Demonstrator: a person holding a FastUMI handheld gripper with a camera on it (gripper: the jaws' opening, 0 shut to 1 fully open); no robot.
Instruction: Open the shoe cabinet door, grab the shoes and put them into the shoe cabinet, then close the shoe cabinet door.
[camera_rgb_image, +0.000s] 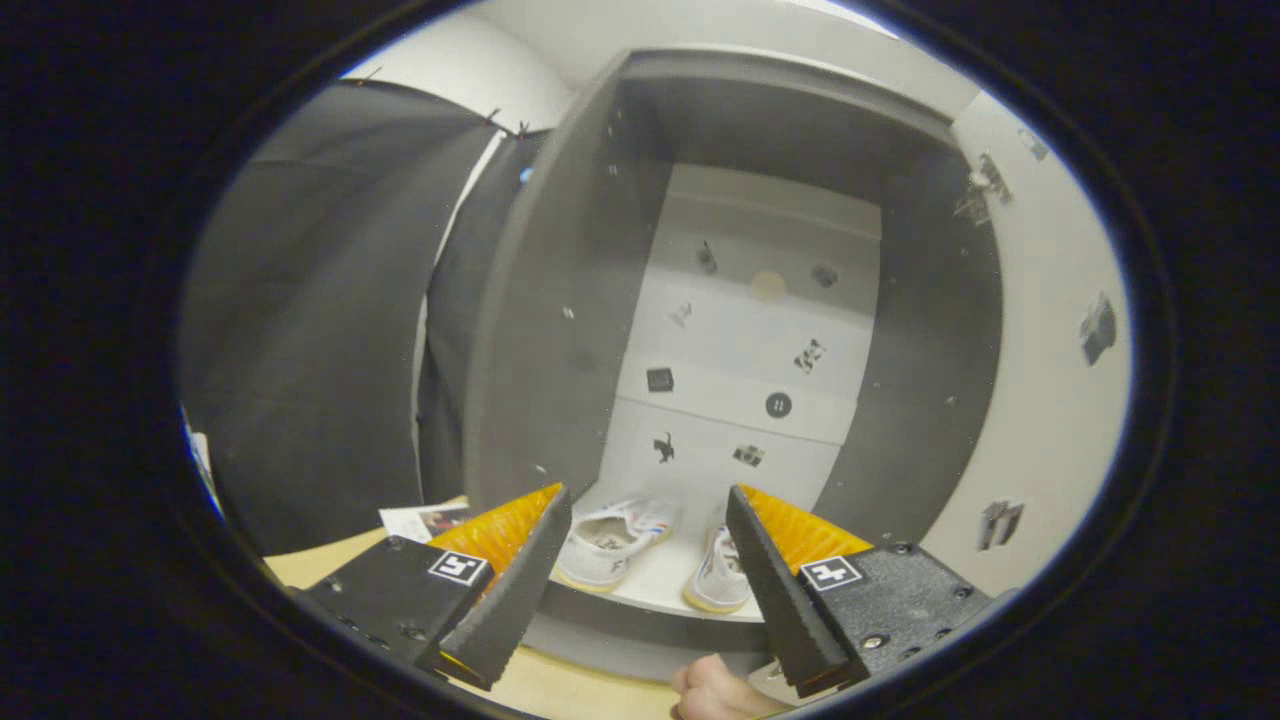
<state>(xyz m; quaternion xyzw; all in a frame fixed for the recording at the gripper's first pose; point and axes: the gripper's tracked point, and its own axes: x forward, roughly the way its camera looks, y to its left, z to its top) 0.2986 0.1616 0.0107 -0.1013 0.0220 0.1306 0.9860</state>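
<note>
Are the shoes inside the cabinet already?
Yes. Both white shoes sit side by side on the open shoe cabinet's bottom shelf, beyond the tool, whose fingers are spread apart, holding nothing.

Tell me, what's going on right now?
Gripper open, jaws empty. Two white shoes on shoe cabinet floor, just beyond jaws. Door open. Hand below.

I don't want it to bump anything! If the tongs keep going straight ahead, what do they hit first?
Probably the white shoes on the cabinet's bottom shelf. The open tongs point into the cabinet with both shoes just ahead between the fingers. Aimed higher, they might reach the back wall instead; depth is hard to judge.
</note>
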